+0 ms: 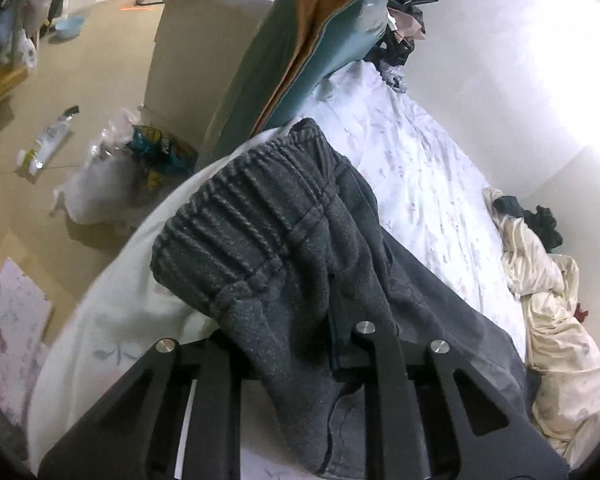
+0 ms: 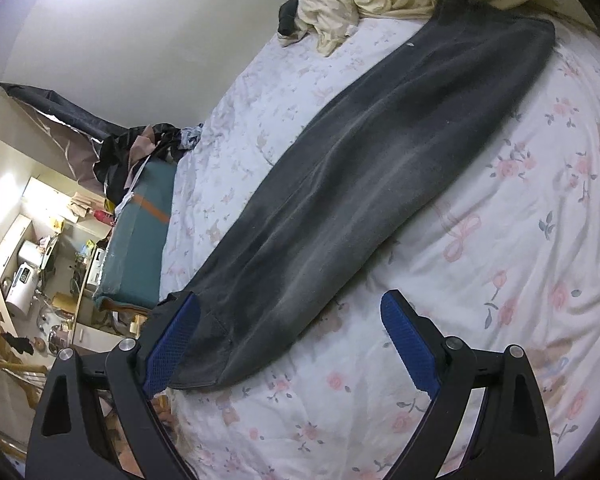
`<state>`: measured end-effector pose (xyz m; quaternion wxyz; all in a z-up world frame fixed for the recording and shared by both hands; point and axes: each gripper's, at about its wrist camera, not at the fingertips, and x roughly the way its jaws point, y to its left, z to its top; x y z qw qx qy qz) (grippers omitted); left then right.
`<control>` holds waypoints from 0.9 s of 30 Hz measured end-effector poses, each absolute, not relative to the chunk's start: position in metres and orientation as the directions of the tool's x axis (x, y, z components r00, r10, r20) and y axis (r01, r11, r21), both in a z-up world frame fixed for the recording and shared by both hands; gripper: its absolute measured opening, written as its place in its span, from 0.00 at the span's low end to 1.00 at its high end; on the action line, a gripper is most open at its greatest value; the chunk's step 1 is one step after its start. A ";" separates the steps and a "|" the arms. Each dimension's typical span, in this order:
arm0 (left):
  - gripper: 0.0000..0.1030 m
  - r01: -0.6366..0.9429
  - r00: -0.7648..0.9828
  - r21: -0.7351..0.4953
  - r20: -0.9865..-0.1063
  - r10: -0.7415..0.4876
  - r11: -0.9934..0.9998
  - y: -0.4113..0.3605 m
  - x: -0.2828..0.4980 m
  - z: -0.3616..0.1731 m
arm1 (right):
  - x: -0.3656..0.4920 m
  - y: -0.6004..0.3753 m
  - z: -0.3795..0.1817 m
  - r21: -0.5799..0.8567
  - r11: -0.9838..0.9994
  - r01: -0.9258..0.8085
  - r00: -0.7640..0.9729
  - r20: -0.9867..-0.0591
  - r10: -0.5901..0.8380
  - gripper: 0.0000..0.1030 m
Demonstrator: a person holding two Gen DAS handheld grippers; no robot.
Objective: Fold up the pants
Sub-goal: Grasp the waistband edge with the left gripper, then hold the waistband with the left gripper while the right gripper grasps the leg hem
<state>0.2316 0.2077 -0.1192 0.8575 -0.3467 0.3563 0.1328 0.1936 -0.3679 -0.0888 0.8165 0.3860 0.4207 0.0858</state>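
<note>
On the floral bed [image 2: 500, 208], your left gripper [image 1: 300, 360] is clenched on the pants' [image 2: 360, 184] waistband while the right gripper [image 2: 290, 344] hangs released at the cuffs; grasp those before folding.

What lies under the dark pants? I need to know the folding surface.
The pants lie on a white floral bedsheet. Whatever is directly beneath the fabric is covered and cannot be seen.

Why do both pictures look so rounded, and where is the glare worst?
Both views come through fisheye lenses, so the bed curves and the corners go black. Left wrist view: the wall at upper right is washed out white, and the dark pants fill the centre. Right wrist view: glare sits at the top left, and the pants look stretched.
</note>
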 end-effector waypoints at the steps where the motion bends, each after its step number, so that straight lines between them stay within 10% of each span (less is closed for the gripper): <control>1: 0.15 -0.481 0.704 -0.493 -0.710 -0.016 0.725 0.206 0.232 -0.117 | 0.196 -0.372 -0.097 0.709 0.674 0.210 0.616 -0.631 0.472 0.91; 18: 0.15 -0.534 0.618 -0.363 -0.784 0.059 0.763 0.193 0.239 -0.120 | 0.298 -0.575 -0.192 0.729 0.466 0.501 0.740 -0.641 0.207 0.89; 27: 0.13 -0.501 0.558 -0.263 -0.826 0.075 0.824 0.190 0.234 -0.131 | 0.329 -0.672 -0.209 0.707 0.535 0.464 0.807 -0.586 0.075 0.30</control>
